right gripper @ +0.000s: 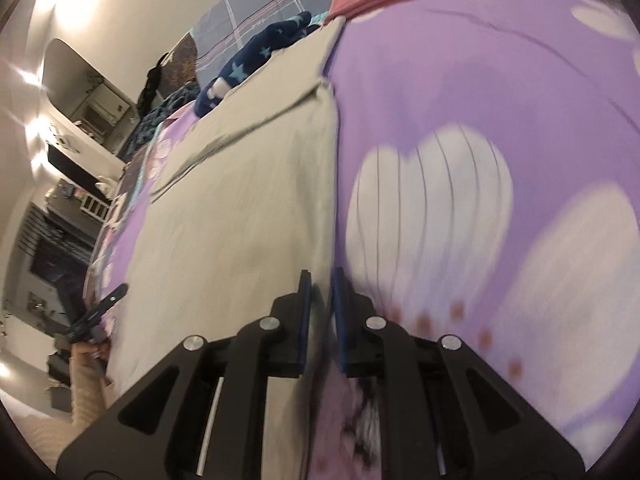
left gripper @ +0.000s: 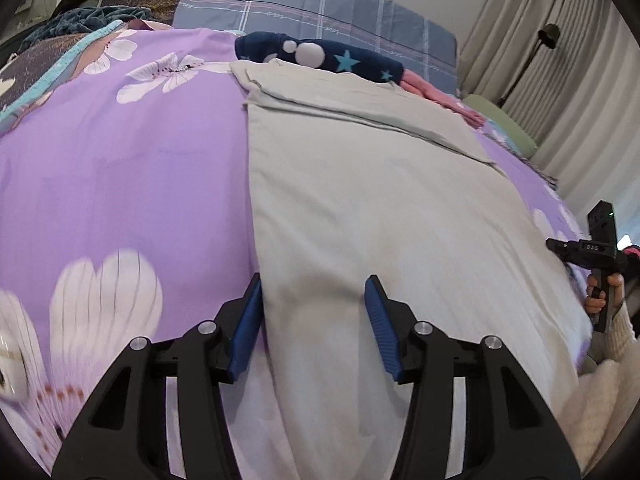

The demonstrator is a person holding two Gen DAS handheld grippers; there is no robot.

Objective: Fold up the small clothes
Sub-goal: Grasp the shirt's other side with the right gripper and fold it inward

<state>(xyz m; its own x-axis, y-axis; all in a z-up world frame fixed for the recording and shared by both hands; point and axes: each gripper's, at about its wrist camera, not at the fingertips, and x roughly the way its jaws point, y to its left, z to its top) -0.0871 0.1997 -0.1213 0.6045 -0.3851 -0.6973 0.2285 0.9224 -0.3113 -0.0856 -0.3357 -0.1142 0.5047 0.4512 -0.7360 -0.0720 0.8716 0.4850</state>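
A pale grey garment [left gripper: 368,184] lies flat on the purple flowered bedspread [left gripper: 120,168], its far end folded over. My left gripper [left gripper: 314,292] is open, its jaws straddling the garment's near left edge. In the right wrist view the same garment [right gripper: 248,200] fills the left half. My right gripper [right gripper: 322,280] is nearly shut, its blue pads [right gripper: 305,300] pinching the garment's near right edge. The right gripper also shows at the right edge of the left wrist view [left gripper: 600,252], held in a hand.
A navy star-patterned cloth [left gripper: 320,54] and a pink folded garment [left gripper: 440,96] lie beyond the grey one. A checked blue pillow [left gripper: 320,4] is at the head of the bed. Curtains and a floor lamp [left gripper: 532,64] stand to the right. Shelves [right gripper: 80,120] line the left wall.
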